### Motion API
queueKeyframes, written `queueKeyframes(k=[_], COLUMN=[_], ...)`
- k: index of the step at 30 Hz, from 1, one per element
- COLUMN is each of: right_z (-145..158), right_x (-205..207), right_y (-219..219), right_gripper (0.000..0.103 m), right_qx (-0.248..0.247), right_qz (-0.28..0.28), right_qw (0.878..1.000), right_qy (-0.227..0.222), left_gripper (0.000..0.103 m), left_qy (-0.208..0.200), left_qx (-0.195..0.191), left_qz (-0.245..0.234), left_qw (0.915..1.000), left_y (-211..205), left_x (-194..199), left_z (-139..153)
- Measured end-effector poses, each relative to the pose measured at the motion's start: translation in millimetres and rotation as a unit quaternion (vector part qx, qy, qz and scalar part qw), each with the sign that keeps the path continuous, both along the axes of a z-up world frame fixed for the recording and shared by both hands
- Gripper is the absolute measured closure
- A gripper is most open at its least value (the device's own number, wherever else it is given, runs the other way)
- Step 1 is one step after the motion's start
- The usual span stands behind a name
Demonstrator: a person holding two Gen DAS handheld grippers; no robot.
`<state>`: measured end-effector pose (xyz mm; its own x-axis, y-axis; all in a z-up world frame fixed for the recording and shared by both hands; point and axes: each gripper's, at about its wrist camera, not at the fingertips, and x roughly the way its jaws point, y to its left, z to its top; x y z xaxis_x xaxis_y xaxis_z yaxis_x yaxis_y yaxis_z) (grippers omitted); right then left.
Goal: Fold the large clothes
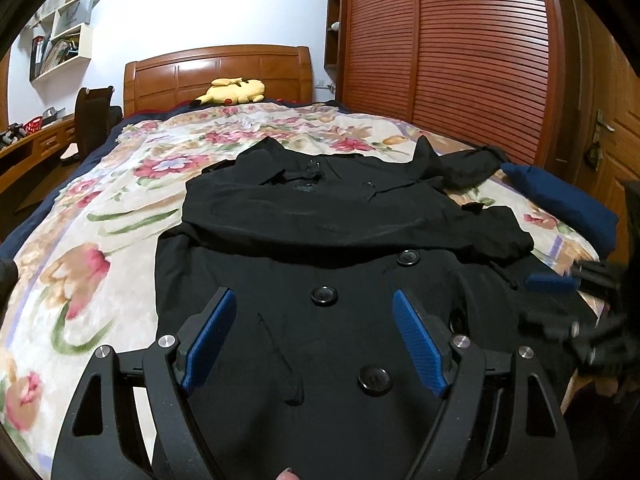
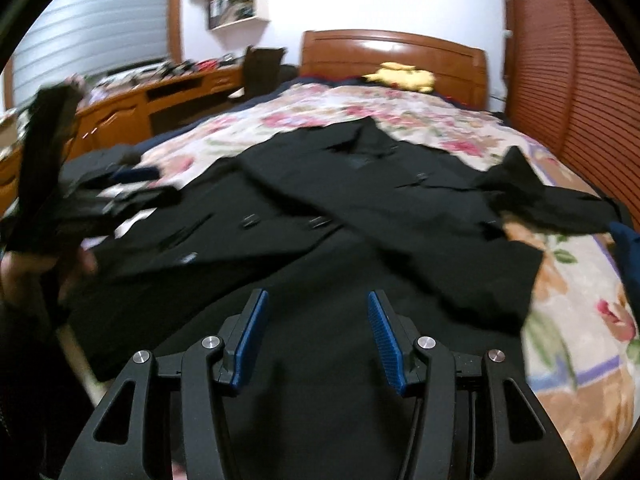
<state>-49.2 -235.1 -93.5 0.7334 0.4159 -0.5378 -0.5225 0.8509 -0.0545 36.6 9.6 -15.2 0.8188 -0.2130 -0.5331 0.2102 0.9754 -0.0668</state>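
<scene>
A black double-breasted coat lies face up on the floral bedspread, its collar toward the headboard. One sleeve is folded across the chest; the other sleeve trails off to the right. My left gripper hovers open over the buttoned front, nothing between its blue pads. My right gripper stands open above the coat's lower right part, also holding nothing. The right gripper shows blurred at the right edge of the left wrist view. The left gripper is a blur at the left of the right wrist view.
A yellow plush toy lies by the wooden headboard. A dark blue cushion sits at the bed's right edge beside the slatted wardrobe. A wooden desk and a chair stand left of the bed.
</scene>
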Motion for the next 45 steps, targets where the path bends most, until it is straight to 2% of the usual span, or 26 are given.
queueKeyframes(k=[6, 8, 11, 14, 23, 28, 32, 36, 41, 45], right_z=[-11, -13, -18, -13, 43, 48, 31, 18, 1, 10], right_x=[-15, -14, -10, -11, -45, -56, -55, -55, -56, -66], right_y=[18, 20, 13, 10, 46, 71, 67, 34, 10, 2], right_gripper=[0.05, 0.05, 0.05, 0.05, 0.05, 0.05, 0.05, 0.05, 0.05, 0.05], right_qx=[-0.016, -0.029, -0.02, -0.017, 0.002, -0.017, -0.067, -0.06, -0.059, -0.06], right_qz=[0.034, 0.03, 0.026, 0.021, 0.03, 0.042, 0.012, -0.039, -0.069, -0.08], right_qw=[0.999, 0.999, 0.998, 0.998, 0.999, 0.998, 0.997, 0.997, 0.995, 0.995], right_qy=[0.026, 0.03, 0.054, 0.06, -0.018, -0.031, -0.025, 0.0, 0.029, 0.022], left_gripper=[0.022, 0.022, 0.022, 0.022, 0.022, 0.022, 0.022, 0.022, 0.022, 0.022], left_qy=[-0.002, -0.002, -0.003, -0.007, -0.018, -0.022, -0.027, -0.035, -0.037, -0.042], left_qx=[-0.01, -0.013, -0.015, -0.017, -0.032, -0.04, -0.037, -0.032, -0.014, 0.009], left_qz=[-0.004, -0.003, 0.0, 0.004, 0.024, 0.036, 0.04, 0.039, 0.036, 0.029], left_qw=[0.9999, 0.9999, 0.9999, 0.9998, 0.999, 0.9983, 0.9981, 0.9981, 0.9986, 0.9986], left_y=[2, 4, 9, 15, 42, 55, 58, 57, 49, 41], left_x=[-12, -17, -21, -24, -36, -43, -52, -62, -69, -72], left_z=[0, 1, 0, 2, 9, 14, 20, 26, 29, 31])
